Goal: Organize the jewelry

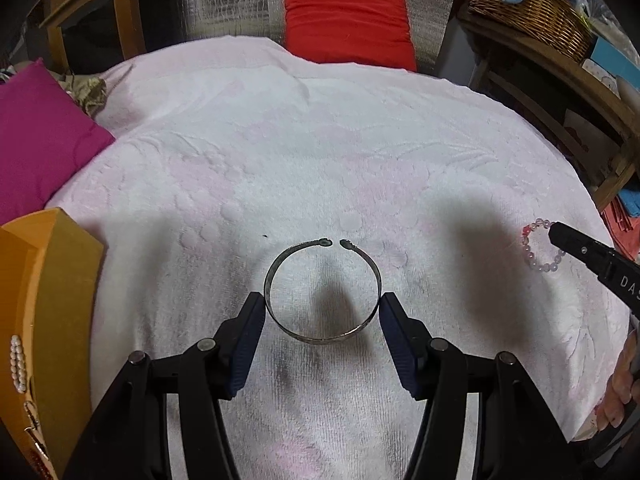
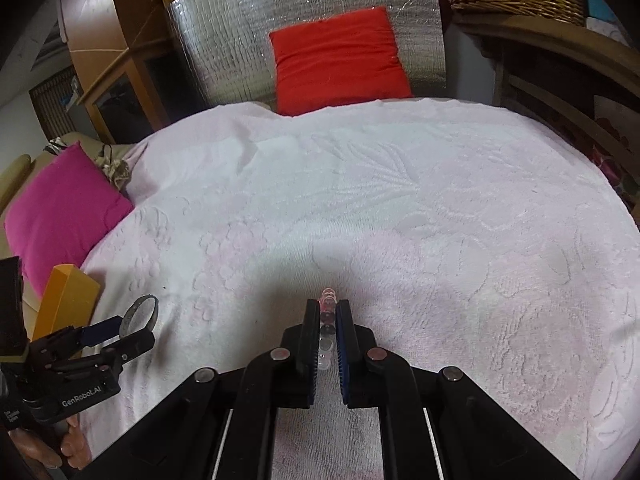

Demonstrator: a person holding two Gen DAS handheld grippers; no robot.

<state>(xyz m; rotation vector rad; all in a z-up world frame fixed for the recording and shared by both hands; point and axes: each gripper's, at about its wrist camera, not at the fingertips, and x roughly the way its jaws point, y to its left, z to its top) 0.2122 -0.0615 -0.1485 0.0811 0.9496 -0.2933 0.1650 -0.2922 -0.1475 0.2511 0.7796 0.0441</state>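
A silver open cuff bangle [image 1: 322, 290] sits between the pads of my left gripper [image 1: 322, 308], which touch its two sides above the white towel [image 1: 320, 140]. It also shows in the right wrist view [image 2: 139, 316], held by the left gripper [image 2: 120, 330]. My right gripper [image 2: 328, 316] is shut on a pink and clear bead bracelet [image 2: 326, 320], seen edge-on. The bead bracelet [image 1: 538, 246] hangs from the right gripper [image 1: 560, 236] at the right of the left wrist view. An orange jewelry box [image 1: 44, 312] stands at the left, with a pearl piece [image 1: 18, 362] in it.
A magenta cushion [image 1: 40, 140] lies at the left and a red cushion [image 1: 348, 20] at the back. A wicker basket [image 1: 528, 4] sits on a wooden shelf at the right. The orange box [image 2: 66, 300] stands by the towel's left edge.
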